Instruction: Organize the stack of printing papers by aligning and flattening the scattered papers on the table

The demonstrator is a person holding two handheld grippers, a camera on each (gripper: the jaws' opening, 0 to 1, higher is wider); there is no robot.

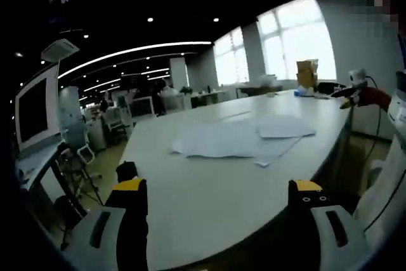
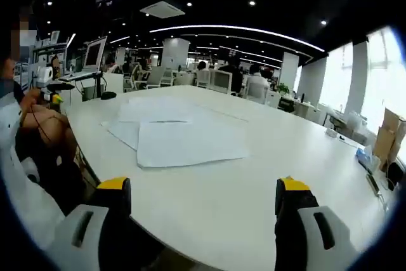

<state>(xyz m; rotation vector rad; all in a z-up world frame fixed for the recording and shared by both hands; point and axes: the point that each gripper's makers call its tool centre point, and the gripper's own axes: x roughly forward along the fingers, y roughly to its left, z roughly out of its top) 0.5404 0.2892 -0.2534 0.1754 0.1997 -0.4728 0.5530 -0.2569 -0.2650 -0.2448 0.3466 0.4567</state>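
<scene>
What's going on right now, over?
Left claw open, right claw open, both empty. Papers scattered on the table, untouched. Nothing in the way.

White table (image 1: pixel 190 182), loose overlapping papers (image 1: pixel 235 139) scattered mid-top; cardboard box (image 1: pixel 307 73) and small items at far end.
</scene>
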